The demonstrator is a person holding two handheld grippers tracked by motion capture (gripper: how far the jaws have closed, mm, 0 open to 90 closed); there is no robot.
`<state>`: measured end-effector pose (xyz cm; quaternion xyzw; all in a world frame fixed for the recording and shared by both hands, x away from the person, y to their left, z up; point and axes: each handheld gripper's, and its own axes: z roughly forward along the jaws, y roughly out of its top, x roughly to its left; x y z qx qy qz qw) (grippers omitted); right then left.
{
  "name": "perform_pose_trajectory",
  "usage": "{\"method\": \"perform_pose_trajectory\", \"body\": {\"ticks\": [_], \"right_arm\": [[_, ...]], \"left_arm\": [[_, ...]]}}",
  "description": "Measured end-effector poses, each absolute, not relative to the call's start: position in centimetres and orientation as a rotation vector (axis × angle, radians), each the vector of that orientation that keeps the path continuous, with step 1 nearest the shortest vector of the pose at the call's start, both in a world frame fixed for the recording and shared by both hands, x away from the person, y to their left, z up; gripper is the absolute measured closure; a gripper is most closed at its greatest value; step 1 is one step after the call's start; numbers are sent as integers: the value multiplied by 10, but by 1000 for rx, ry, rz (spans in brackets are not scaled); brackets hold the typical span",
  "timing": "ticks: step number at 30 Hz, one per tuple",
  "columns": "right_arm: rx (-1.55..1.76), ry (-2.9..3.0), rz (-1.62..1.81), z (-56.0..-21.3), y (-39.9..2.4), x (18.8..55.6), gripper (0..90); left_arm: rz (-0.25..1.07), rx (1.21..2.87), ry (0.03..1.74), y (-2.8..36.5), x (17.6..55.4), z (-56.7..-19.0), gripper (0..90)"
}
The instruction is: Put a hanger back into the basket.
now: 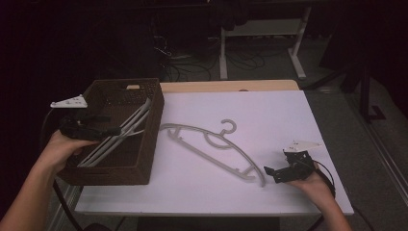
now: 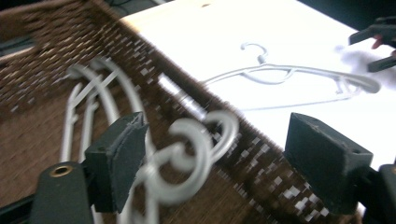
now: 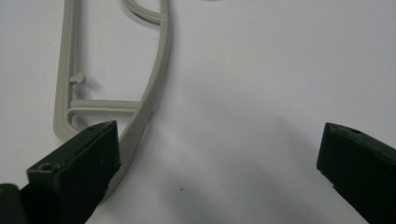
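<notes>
Two done: grey plastic hangers [image 1: 115,137] lie in brown woven basket [image 1: 144,159], bench's left edge.
One left: grey plastic hanger [image 1: 211,149] mid-bench.
Left tool [image 1: 113,129]: open, empty.
Right tool [image 1: 269,172]: open, empty.

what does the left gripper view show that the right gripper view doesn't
Left gripper view alone: the brown woven basket holding grey hangers, their hooks between the open left claw, plus the other claw far off. Right gripper view alone: a close look at one hanger end and its small peg, beside the open right claw. Shared: the loose grey hanger on the white table.
</notes>
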<state>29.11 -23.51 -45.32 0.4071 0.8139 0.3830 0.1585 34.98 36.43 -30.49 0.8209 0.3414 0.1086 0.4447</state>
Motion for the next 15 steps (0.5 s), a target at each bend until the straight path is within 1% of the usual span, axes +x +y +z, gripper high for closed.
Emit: {"method": "perform_pose_trajectory", "body": {"ticks": [3, 4, 12, 15], "right_arm": [[1164, 2328, 1096, -453, -235, 291, 0], [1165, 2329, 1097, -453, -234, 291, 0], [1155, 2337, 1097, -452, -234, 290, 0], [1154, 2341, 1096, -453, -234, 291, 0]], "left_arm": [[266, 2031, 831, 358, 350, -303, 188], [250, 2023, 789, 337, 351, -301, 188], [214, 2009, 714, 281, 354, -296, 187], [201, 2000, 695, 260, 355, -297, 209]]}}
